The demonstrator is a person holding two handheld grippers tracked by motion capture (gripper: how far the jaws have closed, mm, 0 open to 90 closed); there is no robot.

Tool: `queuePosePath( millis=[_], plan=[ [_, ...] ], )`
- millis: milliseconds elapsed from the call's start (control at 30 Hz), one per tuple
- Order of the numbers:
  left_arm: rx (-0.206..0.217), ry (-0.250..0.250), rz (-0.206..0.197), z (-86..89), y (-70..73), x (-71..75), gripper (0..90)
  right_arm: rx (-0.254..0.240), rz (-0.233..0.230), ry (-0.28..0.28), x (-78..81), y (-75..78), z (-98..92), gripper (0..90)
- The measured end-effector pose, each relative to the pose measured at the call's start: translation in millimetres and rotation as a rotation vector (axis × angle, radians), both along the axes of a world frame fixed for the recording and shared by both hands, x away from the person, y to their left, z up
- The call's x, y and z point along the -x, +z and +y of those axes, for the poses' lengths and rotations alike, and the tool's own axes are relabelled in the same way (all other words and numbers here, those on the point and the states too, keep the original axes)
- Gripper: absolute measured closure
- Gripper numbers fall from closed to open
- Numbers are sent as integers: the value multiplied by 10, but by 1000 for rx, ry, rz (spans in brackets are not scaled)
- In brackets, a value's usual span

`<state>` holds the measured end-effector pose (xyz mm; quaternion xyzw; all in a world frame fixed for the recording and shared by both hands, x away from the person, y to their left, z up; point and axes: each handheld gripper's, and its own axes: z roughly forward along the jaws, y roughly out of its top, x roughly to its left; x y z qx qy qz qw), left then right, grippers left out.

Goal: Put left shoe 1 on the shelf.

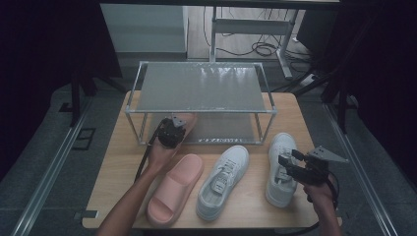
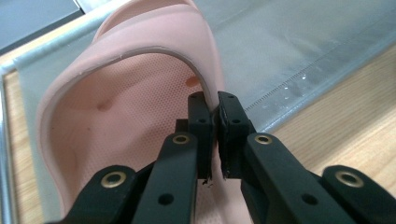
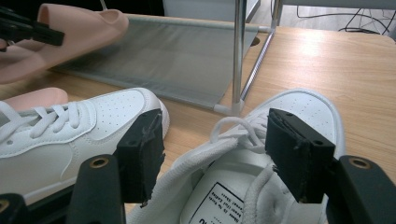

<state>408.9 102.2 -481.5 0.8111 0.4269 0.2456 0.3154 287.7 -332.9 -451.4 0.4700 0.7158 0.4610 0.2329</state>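
Note:
In the left gripper view my left gripper (image 2: 215, 122) is shut on the thin upper edge of a pink slipper (image 2: 126, 98). From above, that gripper (image 1: 171, 132) holds the slipper (image 1: 186, 119) with its toe over the rack's lower shelf (image 1: 221, 129). The matching pink slipper (image 1: 177, 189) lies on the table beside two white sneakers (image 1: 223, 181) (image 1: 281, 172). My right gripper (image 1: 289, 164) hovers open over the right sneaker. In the right gripper view its jaws (image 3: 215, 149) straddle that sneaker's (image 3: 303, 112) laces and collar without pressing on them.
The metal shoe rack (image 1: 201, 87) has a grey mesh top shelf and stands at the back of the wooden table (image 1: 120, 167). A rack post (image 3: 239, 56) rises just beyond the right sneaker. Cables and a desk frame (image 1: 255, 29) lie on the floor behind.

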Motion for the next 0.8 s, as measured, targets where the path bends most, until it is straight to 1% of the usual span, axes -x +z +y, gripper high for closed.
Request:
queuePosePath(
  millis=[33,133,267,400,500,567,600,767,800],
  plan=[
    [3,8,3,-9,-16,-12,856,1,0,0,0,0,2,376],
    [9,20,-17,-33,-39,-32,855,0,0,-1,-2,-2,3,376],
    [-2,20,-31,-37,-51,-39,853,1,0,0,-3,-5,6,376],
    [13,23,-17,-33,-65,-31,850,0,-2,2,2,3,9,376],
    [15,26,-10,-37,-83,-34,850,-2,-3,-1,1,3,0,376],
    [12,23,-7,-46,-99,-36,850,-2,-2,-2,1,4,-5,376],
    [3,19,-4,-45,-105,-38,850,-2,-2,-3,1,5,-6,376],
    [0,16,7,-82,-149,-52,850,-1,-3,-1,1,3,-1,376],
    [-7,10,7,-86,-153,-59,849,-1,-3,-1,1,3,0,376]
  ],
)
